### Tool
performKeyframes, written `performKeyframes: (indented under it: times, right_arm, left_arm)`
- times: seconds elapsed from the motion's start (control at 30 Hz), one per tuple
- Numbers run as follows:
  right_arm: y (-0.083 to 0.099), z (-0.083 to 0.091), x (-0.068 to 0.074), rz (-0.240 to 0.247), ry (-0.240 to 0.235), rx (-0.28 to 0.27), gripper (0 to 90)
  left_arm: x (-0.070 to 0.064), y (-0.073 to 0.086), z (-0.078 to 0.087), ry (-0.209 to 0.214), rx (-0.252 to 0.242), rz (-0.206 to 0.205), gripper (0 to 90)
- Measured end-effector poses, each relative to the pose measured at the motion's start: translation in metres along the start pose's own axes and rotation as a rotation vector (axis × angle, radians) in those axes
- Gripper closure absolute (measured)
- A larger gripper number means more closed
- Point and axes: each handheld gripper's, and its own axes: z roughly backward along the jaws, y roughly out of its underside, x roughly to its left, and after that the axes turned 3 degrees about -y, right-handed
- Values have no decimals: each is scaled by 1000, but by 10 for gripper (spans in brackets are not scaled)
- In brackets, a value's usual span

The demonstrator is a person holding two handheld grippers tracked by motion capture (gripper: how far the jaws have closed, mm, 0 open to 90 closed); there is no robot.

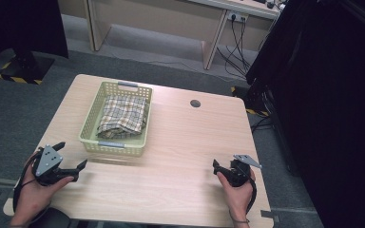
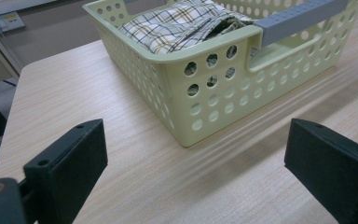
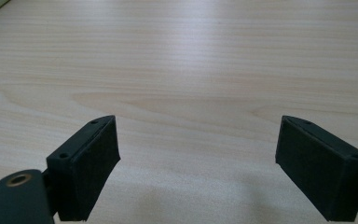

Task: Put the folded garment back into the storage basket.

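L gripper (image 1: 71,154) & R gripper (image 1: 222,167) both agape, empty; basket (image 1: 89,118) w/ plaid cloth (image 1: 122,115) just beyond L.

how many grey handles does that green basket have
2. One grey handle is on the far end of the basket; the other is on the near end, closest to the left hand-held gripper.

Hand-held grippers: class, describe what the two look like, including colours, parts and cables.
Both the left hand-held gripper and the right hand-held gripper are black, with two flat block-shaped jaws. Each carries a grey three-cornered plate on top and trails a black cable.
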Motion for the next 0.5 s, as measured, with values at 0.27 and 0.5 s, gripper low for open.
performKeyframes:
  times: [0.27, 0.5]
  right_arm:
    - [4, 2, -5, -7, 10, -2, 142]
    - [7, 3, -8, -7, 24, -11, 142]
  left_arm:
    - [0, 0, 0, 0, 1, -1, 53]
    - [0, 0, 0, 0, 0, 0, 53]
